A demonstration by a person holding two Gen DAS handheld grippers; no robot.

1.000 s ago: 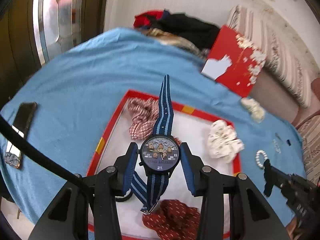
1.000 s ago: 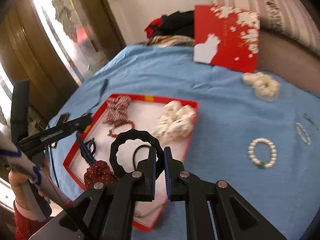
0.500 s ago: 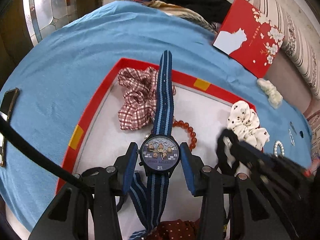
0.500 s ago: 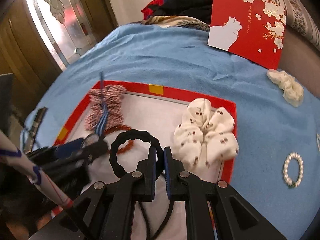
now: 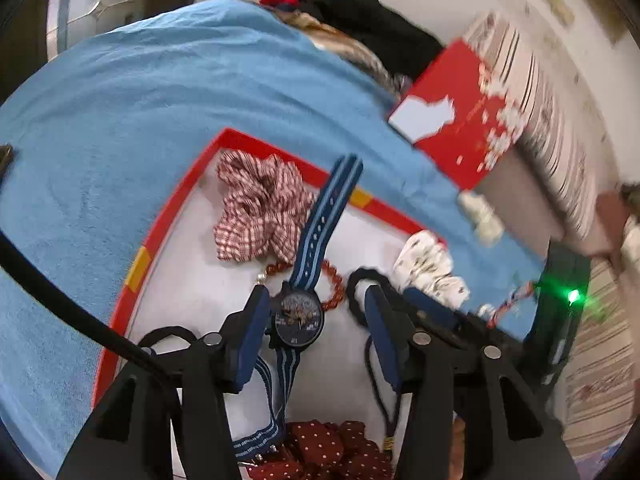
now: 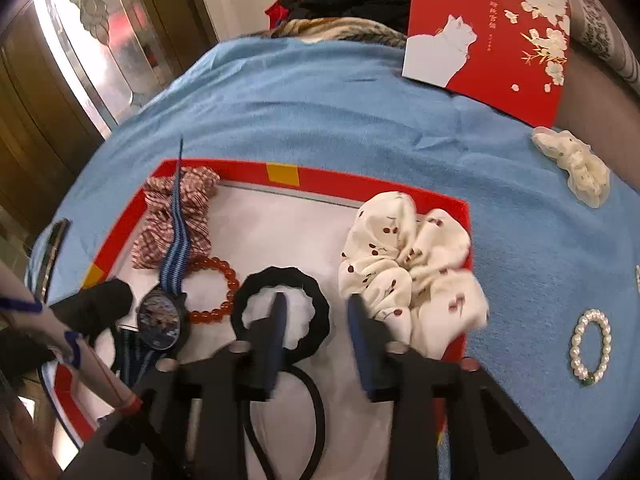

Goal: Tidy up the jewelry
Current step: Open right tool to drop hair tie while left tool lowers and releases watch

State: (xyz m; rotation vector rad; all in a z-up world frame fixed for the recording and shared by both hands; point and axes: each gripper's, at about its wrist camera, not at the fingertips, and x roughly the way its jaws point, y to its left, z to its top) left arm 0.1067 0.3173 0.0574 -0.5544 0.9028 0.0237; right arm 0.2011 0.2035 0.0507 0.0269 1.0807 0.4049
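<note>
A red-rimmed white tray (image 5: 172,208) (image 6: 320,178) lies on the blue cloth. My left gripper (image 5: 316,316) is open; a blue-strapped watch (image 5: 298,316) (image 6: 160,320) lies in the tray between its fingers, its strap over a red checked scrunchie (image 5: 256,204) (image 6: 160,224). My right gripper (image 6: 318,312) is open just above a black wavy hair tie (image 6: 280,316) (image 5: 356,280) lying in the tray. An amber bead bracelet (image 6: 216,292) and a cherry-print scrunchie (image 6: 408,264) (image 5: 428,264) also lie in the tray.
A pearl bracelet (image 6: 592,350) and a cream scrunchie (image 6: 576,164) lie on the cloth right of the tray. A red card (image 6: 492,28) leans at the back. A dark red dotted scrunchie (image 5: 320,452) sits at the tray's near edge. A phone (image 6: 52,252) lies at left.
Both grippers have opened. The left let go of the watch, which now rests in the tray. The right released the black hair tie into the tray.
</note>
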